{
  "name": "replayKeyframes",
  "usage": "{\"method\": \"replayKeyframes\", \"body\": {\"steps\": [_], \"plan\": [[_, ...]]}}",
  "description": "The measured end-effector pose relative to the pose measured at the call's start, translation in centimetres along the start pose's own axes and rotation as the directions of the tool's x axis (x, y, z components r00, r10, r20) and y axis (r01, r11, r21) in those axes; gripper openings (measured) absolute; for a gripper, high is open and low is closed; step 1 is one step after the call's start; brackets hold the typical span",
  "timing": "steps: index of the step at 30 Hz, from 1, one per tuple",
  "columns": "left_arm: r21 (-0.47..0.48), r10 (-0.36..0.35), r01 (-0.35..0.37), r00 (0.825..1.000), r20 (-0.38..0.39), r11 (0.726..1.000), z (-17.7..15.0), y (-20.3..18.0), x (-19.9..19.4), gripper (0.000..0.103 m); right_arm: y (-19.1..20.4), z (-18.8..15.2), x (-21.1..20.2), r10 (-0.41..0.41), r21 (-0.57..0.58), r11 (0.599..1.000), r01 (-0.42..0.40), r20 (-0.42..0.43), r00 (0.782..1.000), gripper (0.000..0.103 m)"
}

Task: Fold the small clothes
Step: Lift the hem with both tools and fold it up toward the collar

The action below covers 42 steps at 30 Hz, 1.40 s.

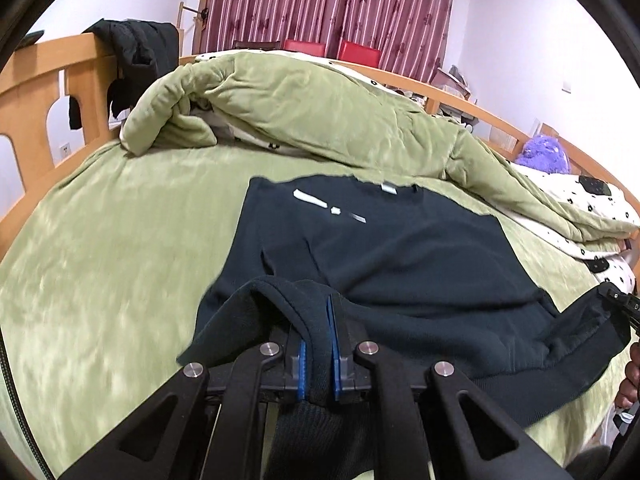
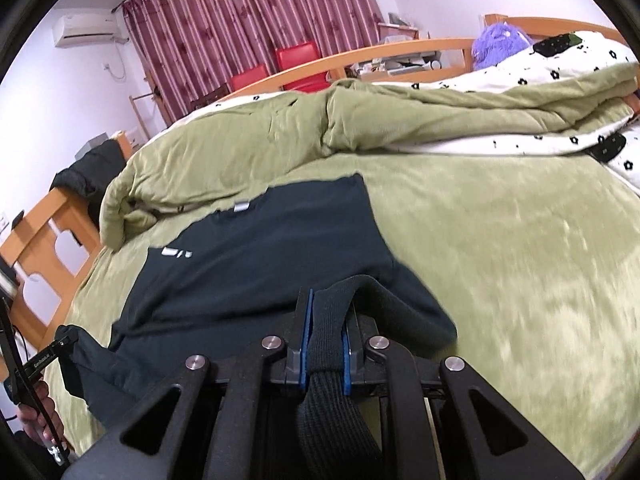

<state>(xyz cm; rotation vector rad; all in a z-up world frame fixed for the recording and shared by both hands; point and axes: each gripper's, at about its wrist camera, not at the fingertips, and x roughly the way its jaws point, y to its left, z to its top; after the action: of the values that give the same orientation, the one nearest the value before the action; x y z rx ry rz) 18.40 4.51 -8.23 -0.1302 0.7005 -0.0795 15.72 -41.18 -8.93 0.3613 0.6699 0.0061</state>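
Dark navy knit sweatshirt (image 1: 400,248) spread on the bed's olive-green plush blanket (image 1: 120,240), neckline with a small pale label toward the far side, white printed marks on the chest. Near hem lifted off the bed at two corners.

Left gripper (image 1: 319,344) clamped on the ribbed hem at the garment's left corner: blue-padded fingers (image 1: 302,368) drawn together with a fold of dark cloth pinched between them, fabric bunched in a hump just beyond the tips and hanging down behind.

Right gripper (image 2: 326,340) likewise clamped on the ribbed hem at the right corner: blue-padded fingers (image 2: 305,336) closed on a thick band of ribbing, which runs back between them toward the camera, a loop of cloth arched over the tips.

Seen from the right wrist, left gripper's dark body at the far left edge of the frame, hem stretched toward it, part of a hand (image 2: 40,420) below it. Seen from the left wrist, right gripper's dark body at the far right edge, cloth drawn to it.

Beyond the sweatshirt, a rumpled green quilt (image 1: 300,112) with white flower-print lining heaped across the bed. Wooden bed frame (image 1: 36,92) around the mattress, black jacket (image 1: 136,56) draped over its rail. Purple plush toy (image 1: 542,154) at the far right. Maroon striped curtains (image 1: 328,4) and red chairs (image 1: 358,54) behind.
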Motion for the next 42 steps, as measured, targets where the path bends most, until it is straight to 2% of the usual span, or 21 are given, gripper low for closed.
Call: {"method": "replayKeyframes", "body": {"steps": [11,20,25,28,33,36,37,38,39,40,41,42], "plan": [[-0.012,0.014,-0.013,0.999,0.042,1.000,5.0,1.7,6.5,0.009,0.5,5.4,7.9,0.003,0.001,1.000,-0.003,0.050,0.999,0.011],[0.019,0.055,-0.055,0.998,0.009,0.998,5.2,2.4,11.2,0.009,0.7,6.6,14.7,-0.010,-0.037,0.999,0.012,0.052,0.999,0.011],[0.039,0.065,-0.064,0.997,-0.029,0.997,4.5,2.5,12.7,0.009,0.5,6.0,18.2,-0.062,-0.076,0.995,0.064,0.023,0.998,0.011],[0.051,0.069,-0.066,0.996,-0.049,0.996,4.0,2.5,13.3,0.010,0.3,5.1,20.2,-0.113,-0.102,0.989,0.110,-0.022,0.993,0.011],[0.027,0.068,-0.066,0.993,-0.096,0.997,3.3,2.9,14.0,0.014,0.4,3.4,22.6,-0.203,-0.185,0.966,0.181,-0.109,0.973,0.014],[0.000,0.062,-0.062,0.993,-0.096,0.998,3.1,3.3,13.8,0.023,0.5,3.5,21.9,-0.198,-0.200,0.964,0.174,-0.109,0.974,0.023],[0.000,0.069,-0.070,0.993,-0.097,0.998,3.0,3.3,13.7,0.030,0.5,3.5,21.5,-0.201,-0.204,0.963,0.176,-0.108,0.973,0.034],[0.003,0.072,-0.072,0.993,-0.097,0.997,2.9,3.2,13.6,0.037,0.5,3.5,21.0,-0.207,-0.207,0.961,0.182,-0.103,0.973,0.048],[0.014,0.081,-0.080,0.992,-0.096,0.997,2.8,3.0,13.4,0.042,0.4,3.5,20.2,-0.210,-0.207,0.960,0.189,-0.087,0.974,0.055],[0.024,0.092,-0.091,0.991,-0.095,0.996,2.8,2.8,13.3,0.051,0.5,3.4,19.5,-0.211,-0.209,0.959,0.192,-0.072,0.975,0.062],[0.038,0.118,-0.116,0.989,-0.084,0.993,2.6,2.5,12.9,0.060,0.5,3.3,18.7,-0.215,-0.215,0.956,0.198,-0.058,0.975,0.066],[0.045,0.131,-0.128,0.989,-0.070,0.991,2.5,2.3,12.5,0.062,0.6,3.3,18.3,-0.215,-0.218,0.956,0.198,-0.055,0.975,0.067]]}}
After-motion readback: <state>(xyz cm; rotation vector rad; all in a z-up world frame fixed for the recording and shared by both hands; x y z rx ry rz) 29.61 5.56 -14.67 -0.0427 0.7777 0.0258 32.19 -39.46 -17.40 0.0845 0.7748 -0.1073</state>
